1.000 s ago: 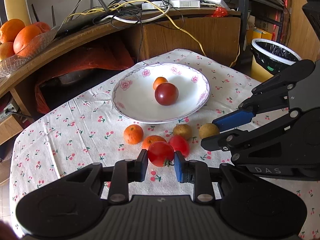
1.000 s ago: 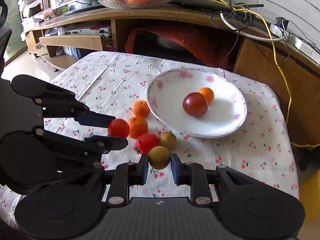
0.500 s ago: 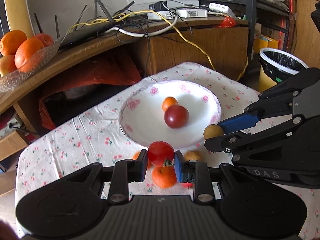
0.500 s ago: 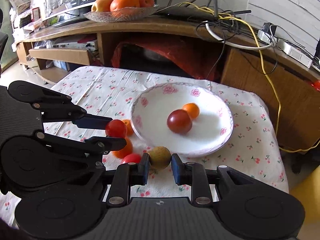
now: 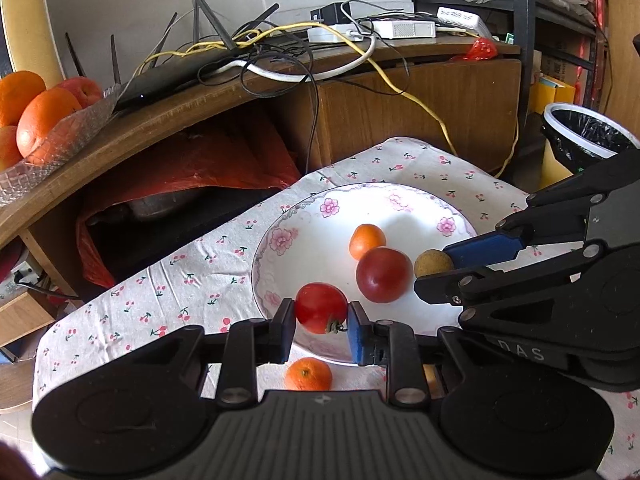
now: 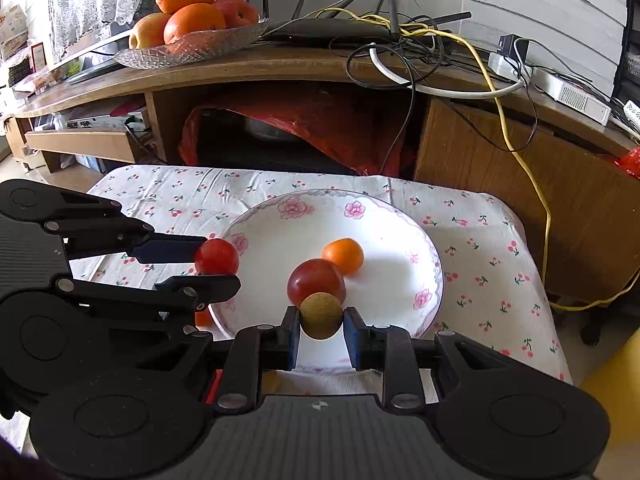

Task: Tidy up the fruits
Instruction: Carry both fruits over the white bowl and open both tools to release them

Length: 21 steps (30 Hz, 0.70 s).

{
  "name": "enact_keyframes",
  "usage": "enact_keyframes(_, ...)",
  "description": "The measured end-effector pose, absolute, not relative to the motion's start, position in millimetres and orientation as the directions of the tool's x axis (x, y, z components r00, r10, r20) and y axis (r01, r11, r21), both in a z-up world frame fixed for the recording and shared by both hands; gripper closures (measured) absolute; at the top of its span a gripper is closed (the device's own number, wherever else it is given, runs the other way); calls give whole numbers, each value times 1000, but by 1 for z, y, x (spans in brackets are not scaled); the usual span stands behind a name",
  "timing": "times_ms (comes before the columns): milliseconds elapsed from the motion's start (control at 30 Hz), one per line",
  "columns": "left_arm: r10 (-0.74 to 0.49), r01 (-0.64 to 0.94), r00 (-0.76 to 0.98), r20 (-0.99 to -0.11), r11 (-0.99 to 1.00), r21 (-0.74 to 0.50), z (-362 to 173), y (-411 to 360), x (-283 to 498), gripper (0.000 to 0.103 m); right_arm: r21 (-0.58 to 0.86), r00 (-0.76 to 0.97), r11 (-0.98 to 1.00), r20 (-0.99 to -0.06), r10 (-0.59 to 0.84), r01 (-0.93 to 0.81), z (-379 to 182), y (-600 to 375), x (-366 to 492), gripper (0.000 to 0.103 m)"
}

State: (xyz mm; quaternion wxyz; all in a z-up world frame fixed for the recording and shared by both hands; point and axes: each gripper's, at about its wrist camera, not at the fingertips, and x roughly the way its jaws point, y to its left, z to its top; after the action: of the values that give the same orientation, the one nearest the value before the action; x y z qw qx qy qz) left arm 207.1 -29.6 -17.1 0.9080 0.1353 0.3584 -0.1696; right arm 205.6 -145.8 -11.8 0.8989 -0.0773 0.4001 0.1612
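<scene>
While my left tongs (image 5: pixel 321 323) grip a tomato (image 5: pixel 321 307) and my right tongs (image 6: pixel 321 331) a brown fruit (image 6: pixel 321 315), a plum (image 6: pixel 314 280) and tangerine (image 6: pixel 343 255) crowd the plate (image 6: pixel 400 240).

A: What does the black left gripper (image 5: pixel 321 327) hold?
B: A round red tomato (image 5: pixel 321 307), pinched between its pads above the near rim of the white flower-patterned plate (image 5: pixel 304 222).
A: And on the plate?
B: A dark red round fruit (image 5: pixel 383 275) touching a small orange mandarin (image 5: pixel 367 241).
A: The other tool?
B: The black right gripper (image 5: pixel 440 266) grips a small round tan fruit (image 5: pixel 432 263). Another small orange mandarin (image 5: pixel 308 374) lies on the cherry-print tablecloth (image 5: pixel 168 292).
</scene>
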Motion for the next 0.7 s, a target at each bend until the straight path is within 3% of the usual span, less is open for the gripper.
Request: enact_keyframes(700,-190,393,676,-712,910,130,-31,-34,225,67,-54,644,938,-740,193,-343,-22,-144,226,80)
